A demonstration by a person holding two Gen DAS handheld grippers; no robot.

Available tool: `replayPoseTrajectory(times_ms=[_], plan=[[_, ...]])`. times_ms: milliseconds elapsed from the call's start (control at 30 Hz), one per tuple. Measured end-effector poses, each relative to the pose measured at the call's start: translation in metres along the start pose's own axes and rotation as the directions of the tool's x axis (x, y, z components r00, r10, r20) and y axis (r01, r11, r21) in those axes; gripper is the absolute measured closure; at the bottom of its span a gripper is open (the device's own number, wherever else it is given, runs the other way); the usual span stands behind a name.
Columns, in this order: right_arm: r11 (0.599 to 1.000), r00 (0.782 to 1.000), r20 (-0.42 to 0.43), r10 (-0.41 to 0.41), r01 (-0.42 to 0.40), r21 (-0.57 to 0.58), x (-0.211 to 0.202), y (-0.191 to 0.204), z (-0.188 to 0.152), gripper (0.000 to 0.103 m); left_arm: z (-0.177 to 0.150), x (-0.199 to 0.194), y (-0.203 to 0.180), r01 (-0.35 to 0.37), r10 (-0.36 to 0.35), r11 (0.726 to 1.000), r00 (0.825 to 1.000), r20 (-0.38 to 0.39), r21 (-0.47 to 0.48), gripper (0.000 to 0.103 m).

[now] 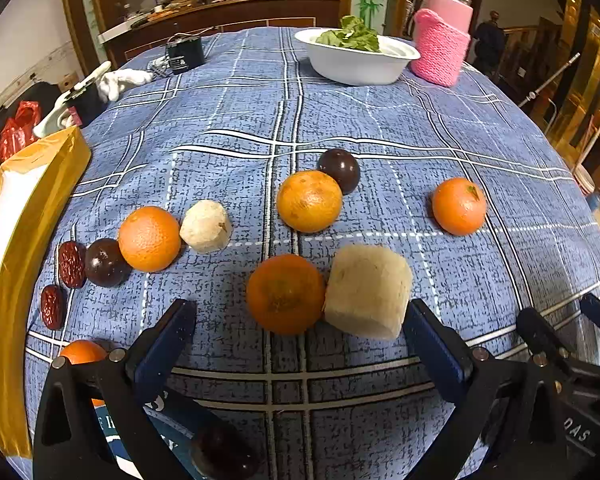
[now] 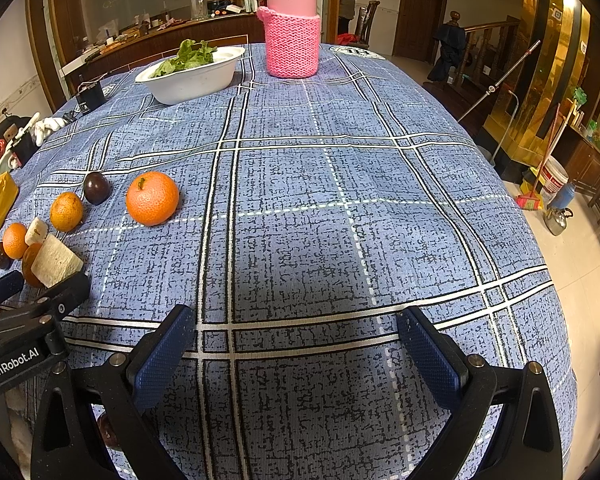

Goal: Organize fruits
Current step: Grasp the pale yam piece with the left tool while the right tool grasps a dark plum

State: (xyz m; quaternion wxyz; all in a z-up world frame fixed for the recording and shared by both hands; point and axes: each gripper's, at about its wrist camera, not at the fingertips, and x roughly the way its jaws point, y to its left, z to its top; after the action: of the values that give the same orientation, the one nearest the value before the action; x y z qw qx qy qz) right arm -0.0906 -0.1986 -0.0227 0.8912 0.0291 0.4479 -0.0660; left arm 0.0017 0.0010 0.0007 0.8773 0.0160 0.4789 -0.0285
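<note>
Fruit lies scattered on the blue checked tablecloth (image 1: 380,120). In the left wrist view my left gripper (image 1: 300,322) is open, and just ahead of its fingertips sit an orange (image 1: 285,293) touching a large pale peeled chunk (image 1: 368,290). Further off lie an orange (image 1: 309,201) against a dark passion fruit (image 1: 340,169), a lone orange (image 1: 459,206), and a row at left: orange (image 1: 149,238), small pale chunk (image 1: 206,226), passion fruit (image 1: 105,262), two red dates (image 1: 71,264). My right gripper (image 2: 296,328) is open over bare cloth, with the lone orange (image 2: 152,198) far left of it.
A white bowl (image 1: 356,65) of green leaves and a pink-sleeved jar (image 1: 444,40) stand at the table's far side. A yellow-edged box (image 1: 24,240) lies along the left edge. A black device (image 1: 185,54) and a white glove (image 1: 122,80) sit far left.
</note>
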Motion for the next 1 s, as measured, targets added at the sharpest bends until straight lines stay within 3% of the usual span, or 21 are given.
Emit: replayPoseTrajectory(times_ms=[200, 333, 533, 633, 733, 1000], plan=[[1.000, 1.000, 0.000, 0.000, 0.000, 0.000, 0.000, 0.000, 0.000, 0.000, -0.012, -0.023, 0.012, 0.082, -0.082, 0.996, 0.997, 0.010, 0.033, 0.008], [1.000, 1.000, 0.000, 0.000, 0.000, 0.000, 0.000, 0.000, 0.000, 0.000, -0.023, -0.073, 0.038, 0.165, -0.169, 0.986, 0.975, 0.142, 0.036, 0.008], [1.000, 1.000, 0.000, 0.025, -0.025, 0.005, 0.000, -0.004, 0.000, 0.000, -0.032, -0.122, 0.113, 0.173, -0.163, 0.984, 0.967, 0.198, -0.032, 0.013], [0.999, 0.999, -0.038, 0.036, -0.036, 0.004, 0.000, -0.005, 0.002, 0.000, -0.045, -0.154, 0.163, 0.153, -0.113, 0.984, 0.936, 0.333, -0.096, 0.013], [1.000, 0.998, -0.067, 0.005, -0.005, 0.006, 0.000, -0.002, 0.002, 0.000, -0.055, -0.162, 0.183, 0.126, -0.085, 0.986, 0.943, 0.322, -0.109, 0.013], [0.999, 0.997, -0.065, -0.032, 0.034, 0.029, -0.003, -0.001, 0.000, 0.002, -0.069, -0.156, 0.215, 0.213, -0.155, 0.958, 0.948, 0.279, -0.191, 0.015]])
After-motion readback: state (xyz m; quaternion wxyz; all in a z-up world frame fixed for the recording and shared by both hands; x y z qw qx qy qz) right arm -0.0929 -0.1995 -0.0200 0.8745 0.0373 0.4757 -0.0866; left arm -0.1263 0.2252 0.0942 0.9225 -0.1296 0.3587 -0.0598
